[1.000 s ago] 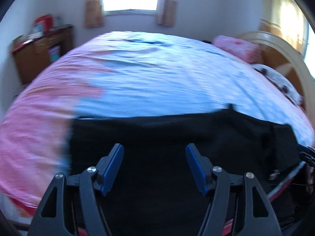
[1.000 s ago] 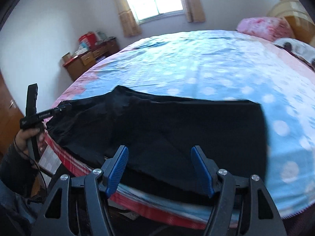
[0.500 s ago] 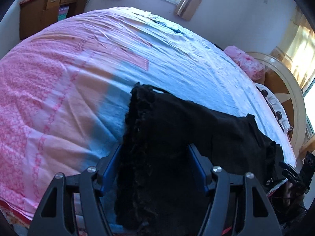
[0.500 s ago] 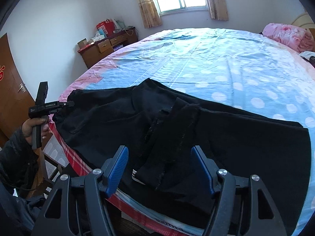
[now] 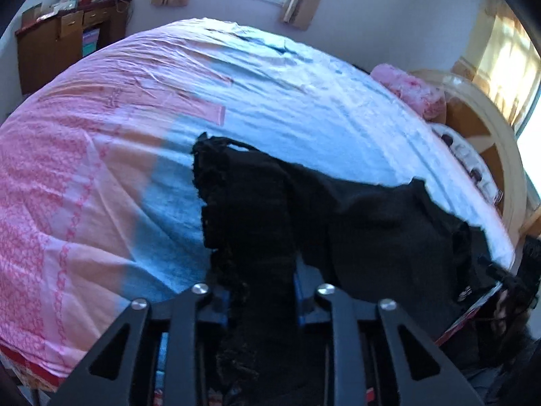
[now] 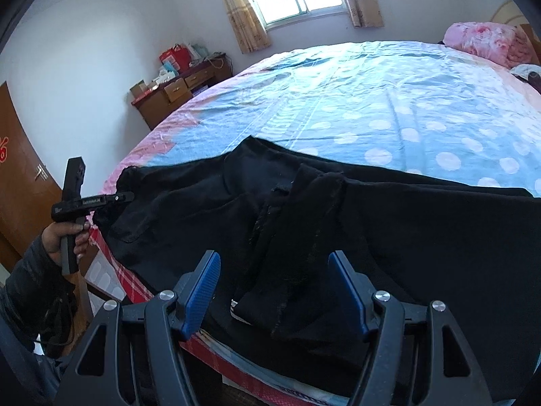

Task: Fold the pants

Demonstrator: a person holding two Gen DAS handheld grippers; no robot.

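Black pants (image 6: pixel 405 223) lie along the near edge of the bed, and they show in the left wrist view (image 5: pixel 372 223) too. My left gripper (image 5: pixel 262 291) is shut on a bunched fold of the pants at their left end and lifts it. It also shows in the right wrist view (image 6: pixel 118 198), at the pants' far left end. My right gripper (image 6: pixel 275 287) is open and empty, just above a folded strip of the pants (image 6: pixel 304 237) at the bed's edge.
The bed (image 6: pixel 372 94) has a blue dotted and pink sheet. A pink pillow (image 6: pixel 483 40) and a wooden headboard (image 5: pixel 487 155) are at the right. A wooden desk (image 6: pixel 182 91) with boxes stands by the far wall under a window.
My left gripper has closed on the pants' left end and raised it. My right gripper stayed open and drew closer to the folded strip.
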